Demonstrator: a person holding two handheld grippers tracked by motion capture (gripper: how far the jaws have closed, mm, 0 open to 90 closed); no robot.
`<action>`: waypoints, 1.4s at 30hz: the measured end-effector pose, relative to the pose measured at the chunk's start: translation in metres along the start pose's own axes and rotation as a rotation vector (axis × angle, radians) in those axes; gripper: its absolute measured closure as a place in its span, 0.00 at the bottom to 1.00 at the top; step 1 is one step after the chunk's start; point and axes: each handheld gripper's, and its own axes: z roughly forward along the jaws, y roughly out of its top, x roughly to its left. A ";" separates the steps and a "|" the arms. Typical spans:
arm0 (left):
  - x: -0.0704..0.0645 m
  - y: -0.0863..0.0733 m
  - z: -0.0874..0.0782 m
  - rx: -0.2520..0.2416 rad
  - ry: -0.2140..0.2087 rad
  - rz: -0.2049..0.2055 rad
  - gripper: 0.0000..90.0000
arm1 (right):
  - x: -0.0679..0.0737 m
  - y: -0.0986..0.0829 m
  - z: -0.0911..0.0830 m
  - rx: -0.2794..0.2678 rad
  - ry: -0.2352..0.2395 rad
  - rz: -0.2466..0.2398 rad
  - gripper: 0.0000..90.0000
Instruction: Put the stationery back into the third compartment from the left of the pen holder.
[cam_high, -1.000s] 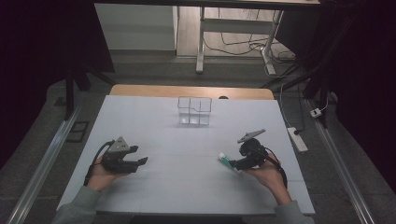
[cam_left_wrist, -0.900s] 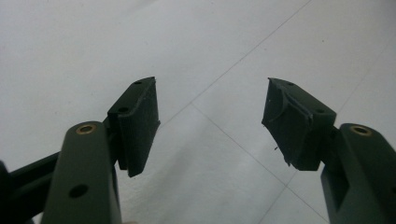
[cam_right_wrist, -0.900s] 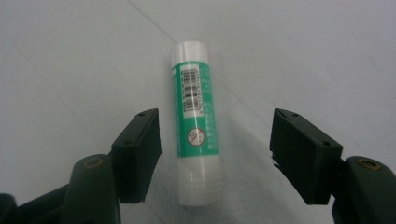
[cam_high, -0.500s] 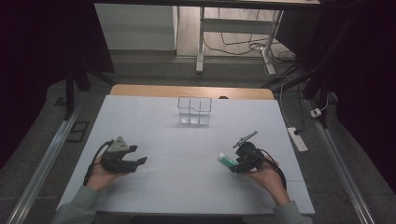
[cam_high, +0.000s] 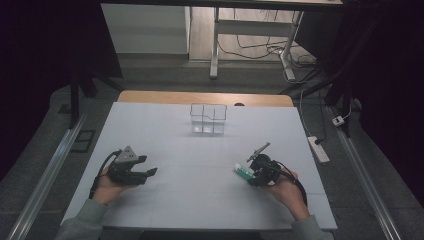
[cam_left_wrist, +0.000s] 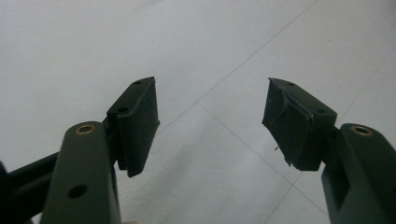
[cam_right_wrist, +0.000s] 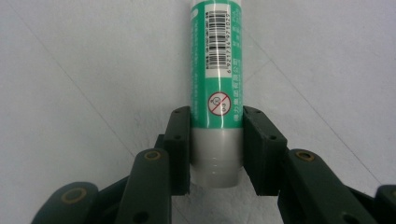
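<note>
Clamping a green tube (cam_right_wrist: 216, 70) near its grey end, the right gripper (cam_right_wrist: 217, 140) is held low over the worktop (cam_high: 200, 150); the left gripper (cam_left_wrist: 210, 121) is spread, empty.

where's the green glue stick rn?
The green glue stick is clamped in the right claw, low over the white table at its right side, nearer the person than the clear organizer.

From above: white desk (cam_high: 200, 150), a clear divided box (cam_high: 208, 119) sitting toward the far edge. Left gripper (cam_high: 149, 172) rests low on the near left with nothing in it. Right gripper (cam_high: 248, 173) on the near right has a green-and-white tube (cam_high: 243, 171) at its tip, well apart from the box.
</note>
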 end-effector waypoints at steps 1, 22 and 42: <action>0.000 0.000 0.000 -0.004 0.000 -0.002 0.39 | 0.000 0.000 -0.001 -0.011 0.004 0.004 0.72; -0.023 0.015 0.000 -0.017 -0.024 0.061 0.36 | 0.014 0.013 -0.018 -0.166 0.079 -0.017 0.72; -0.053 0.037 0.021 0.009 -0.023 0.162 0.32 | 0.035 0.030 -0.014 -0.191 0.134 -0.062 0.72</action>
